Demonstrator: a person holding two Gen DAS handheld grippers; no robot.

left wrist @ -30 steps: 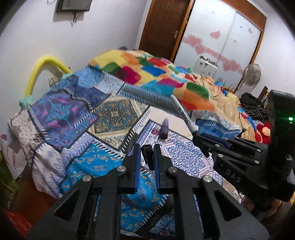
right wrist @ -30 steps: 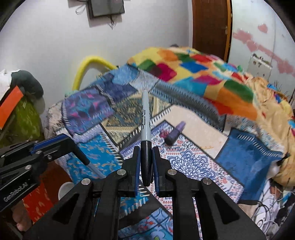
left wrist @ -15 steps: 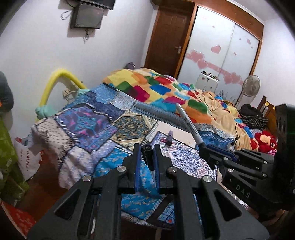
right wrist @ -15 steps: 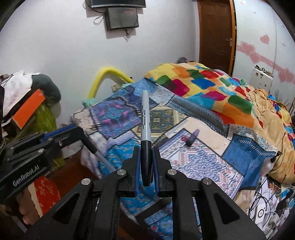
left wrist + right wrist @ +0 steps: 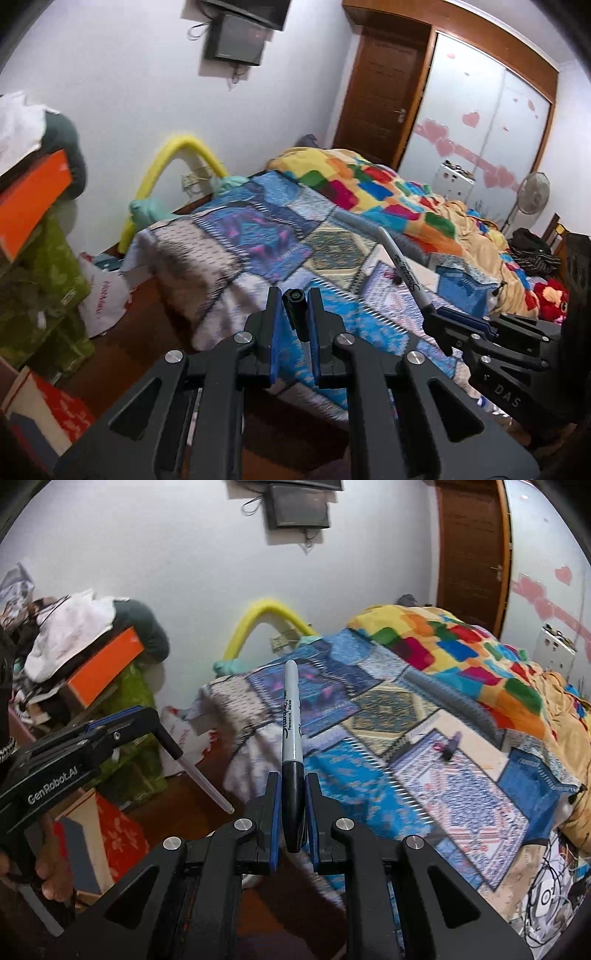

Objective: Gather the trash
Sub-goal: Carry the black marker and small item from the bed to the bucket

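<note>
My left gripper (image 5: 293, 295) is shut on a pen (image 5: 297, 308) by its black end; in the right wrist view its pale shaft (image 5: 205, 781) slants down from the left gripper (image 5: 162, 725). My right gripper (image 5: 291, 779) is shut on a grey Sharpie marker (image 5: 290, 720) with a black cap, pointing up and forward. The marker also shows in the left wrist view (image 5: 400, 264), held by the right gripper (image 5: 437, 319). A purple marker (image 5: 451, 746) lies on the patterned bedspread (image 5: 369, 716), well ahead of both grippers.
The bed fills the middle and right, with a colourful blanket (image 5: 373, 184) at its far end. A yellow foam tube (image 5: 166, 173) arches beside it. Green boxes, an orange box (image 5: 105, 664) and clothes are stacked at left. A white plastic bag (image 5: 105, 295) lies on the brown floor.
Both grippers have pulled back and away from the bed, still holding the pen and the marker. The bed edge and the floor now show in front.
</note>
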